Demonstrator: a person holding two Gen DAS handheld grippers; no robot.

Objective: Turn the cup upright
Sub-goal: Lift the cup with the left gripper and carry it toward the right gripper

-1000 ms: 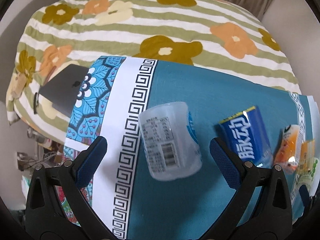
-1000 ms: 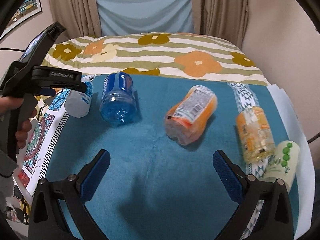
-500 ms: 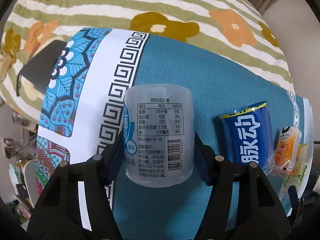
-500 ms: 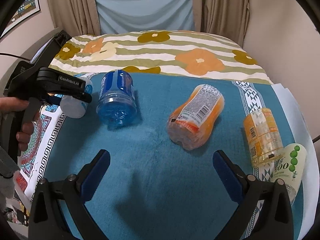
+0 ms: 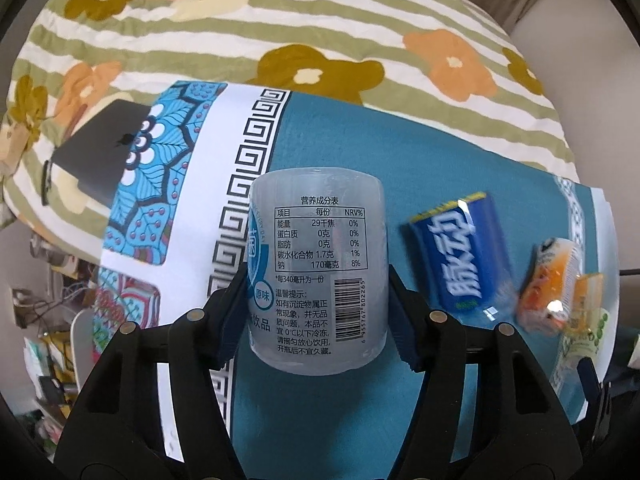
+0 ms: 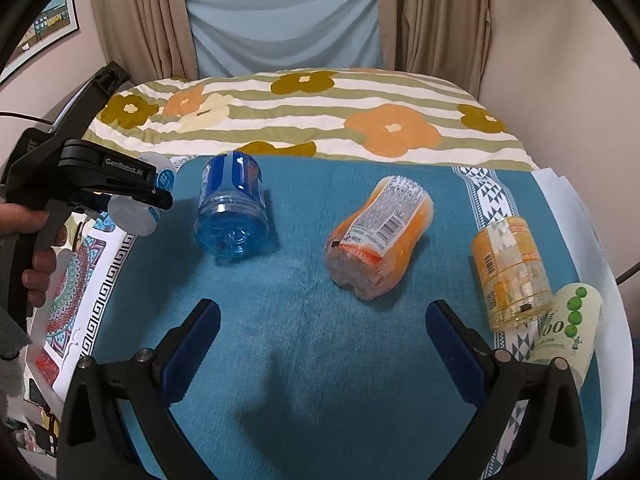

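A frosted clear cup (image 5: pixel 320 268) with a printed nutrition label is clamped between the blue pads of my left gripper (image 5: pixel 318 312), held lifted above the teal cloth (image 5: pixel 400 160). In the right wrist view the same cup (image 6: pixel 144 204) shows at the far left inside the black left gripper (image 6: pixel 136 196), tilted. My right gripper (image 6: pixel 320 344) is open and empty, low over the teal cloth (image 6: pixel 300 320) near its front.
A blue cup (image 6: pixel 232 208), an orange cup (image 6: pixel 380 236), a yellow clear cup (image 6: pixel 508 272) and a white-green cup (image 6: pixel 568 320) lie on their sides on the cloth. A grey laptop (image 5: pixel 96 156) lies on the flowered bed cover at left.
My left gripper closed on the frosted cup and lifted it off the cloth. The right gripper has drawn back slightly and stays open.
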